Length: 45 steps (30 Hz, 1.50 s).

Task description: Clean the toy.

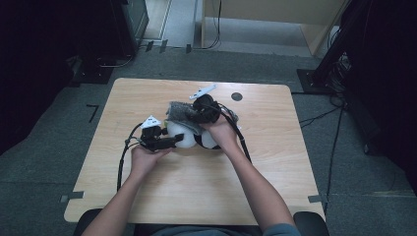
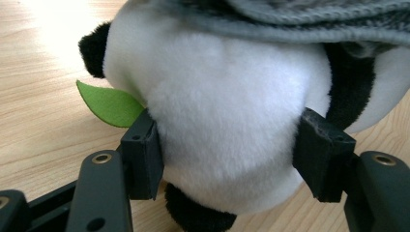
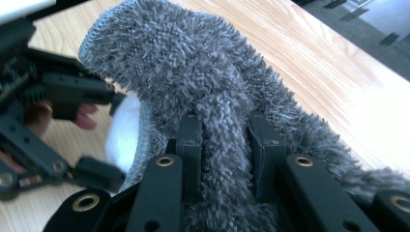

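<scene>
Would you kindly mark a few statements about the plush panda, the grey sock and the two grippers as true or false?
1. The left gripper clamps the black-and-white plush panda. True.
2. The right gripper hangs open over bare table. False: it pinches the fuzzy grey knitted sock.
3. A green felt leaf sticks out beside the panda. True.
4. The sock lies flat, far from the panda. False: it drapes over the toy's top.
5. The light wooden table carries the panda. True.
</scene>
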Motion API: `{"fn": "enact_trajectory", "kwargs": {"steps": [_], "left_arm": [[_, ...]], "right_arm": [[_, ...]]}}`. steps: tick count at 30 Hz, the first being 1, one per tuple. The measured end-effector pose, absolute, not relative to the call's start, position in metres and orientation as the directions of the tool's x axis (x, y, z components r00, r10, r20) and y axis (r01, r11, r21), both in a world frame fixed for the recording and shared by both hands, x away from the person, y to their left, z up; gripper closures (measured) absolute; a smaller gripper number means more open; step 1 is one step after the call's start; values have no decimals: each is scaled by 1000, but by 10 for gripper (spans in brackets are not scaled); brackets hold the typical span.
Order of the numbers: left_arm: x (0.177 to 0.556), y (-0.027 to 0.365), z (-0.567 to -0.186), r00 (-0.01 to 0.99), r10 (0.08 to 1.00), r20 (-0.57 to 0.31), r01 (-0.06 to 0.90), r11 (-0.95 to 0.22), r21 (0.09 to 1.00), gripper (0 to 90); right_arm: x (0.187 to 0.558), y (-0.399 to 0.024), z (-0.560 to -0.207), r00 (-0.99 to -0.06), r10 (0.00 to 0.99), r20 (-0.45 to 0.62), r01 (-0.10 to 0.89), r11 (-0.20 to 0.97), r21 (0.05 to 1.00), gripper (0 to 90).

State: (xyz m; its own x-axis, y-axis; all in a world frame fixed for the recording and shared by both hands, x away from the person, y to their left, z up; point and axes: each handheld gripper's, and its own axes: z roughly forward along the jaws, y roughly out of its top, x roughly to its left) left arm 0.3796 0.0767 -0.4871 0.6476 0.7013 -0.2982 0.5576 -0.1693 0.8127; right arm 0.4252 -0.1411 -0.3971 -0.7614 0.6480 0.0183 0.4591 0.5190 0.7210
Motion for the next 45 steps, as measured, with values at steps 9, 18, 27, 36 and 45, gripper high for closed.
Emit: {"fn": "enact_trajectory", "kwargs": {"steps": [9,18,27,36,45], "left_arm": [[379,77,-487,647,700,-302,561,-168,810,350],[380,77,-487,647,699,-304,561,-167,811,349],[379,77,-488,646,699,-306,559,-161,814,347],[379,78,-490,646,699,-307,555,-153,818,347],[379,78,-489,648,697,-306,554,-156,818,347]], "right_arm": [[417,-170,-391,-738,675,10,462,494,736,719],[404,-221,-385,-672,740,31,479,402,780,718],[402,-255,-390,-621,782,55,518,357,777,718],[400,-241,-372,-646,759,80,472,314,824,734],[418,-175,-368,-711,701,53,456,403,794,727]]}}
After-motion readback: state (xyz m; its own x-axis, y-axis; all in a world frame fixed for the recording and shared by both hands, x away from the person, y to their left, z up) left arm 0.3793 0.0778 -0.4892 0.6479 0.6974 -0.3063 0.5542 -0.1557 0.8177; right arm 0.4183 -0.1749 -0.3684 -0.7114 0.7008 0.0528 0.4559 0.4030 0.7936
